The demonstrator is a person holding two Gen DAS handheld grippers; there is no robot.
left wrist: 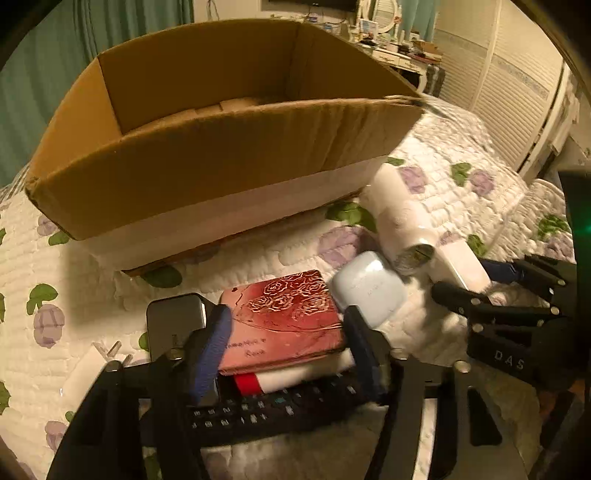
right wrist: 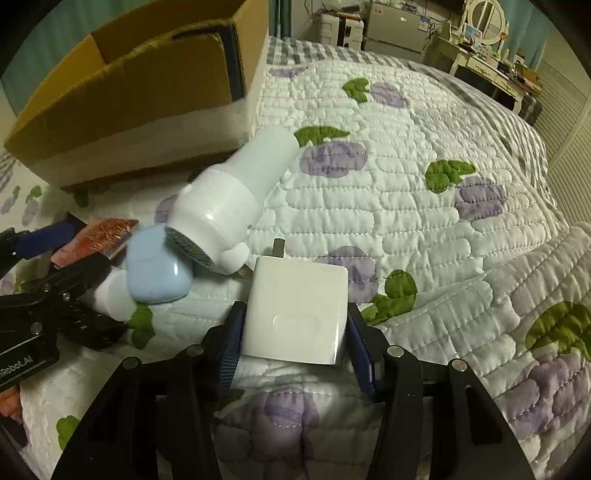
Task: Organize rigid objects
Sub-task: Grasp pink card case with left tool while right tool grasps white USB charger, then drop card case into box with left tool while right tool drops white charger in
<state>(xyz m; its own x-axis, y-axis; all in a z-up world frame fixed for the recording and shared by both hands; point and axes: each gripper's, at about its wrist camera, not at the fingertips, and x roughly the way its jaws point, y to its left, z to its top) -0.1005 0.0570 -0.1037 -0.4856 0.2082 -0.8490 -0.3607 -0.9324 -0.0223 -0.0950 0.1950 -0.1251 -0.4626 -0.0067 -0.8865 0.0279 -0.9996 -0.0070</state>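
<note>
Setting: bedroom, with a quilted white bedspread [right wrist: 388, 192] printed with purple flowers and green leaves; a dressing table with a round mirror [right wrist: 484, 16] stands at the far wall.

Left gripper [left wrist: 286, 343]: partly open; its blue-padded fingers [left wrist: 212, 350] flank a red case [left wrist: 286, 325] embossed with roses. The left pad lies against the case's edge, the right pad sits just beside its other edge; whether they squeeze it I cannot tell.

Under the red case: a white and red piece, and below that a black remote [left wrist: 273, 410] with rows of keys, lying crosswise between the fingers' bases.

Left of that gripper: a grey block [left wrist: 173, 317] touching the outer side of the left finger, and a white plug [left wrist: 99, 362] with metal prongs further out.

Right gripper [right wrist: 295, 347]: partly open; a white charger [right wrist: 297, 310] sits between its pads, both close against the charger's sides, prongs pointing away. A firm grip cannot be confirmed.

Between the grippers: a pale blue case [right wrist: 157, 271] leaning on a white hair dryer [right wrist: 236, 195], whose nozzle end touches it.

Beyond: an open cardboard box [left wrist: 207, 158] on the bedspread, behind all these things, the dryer's far end near its corner.
</note>
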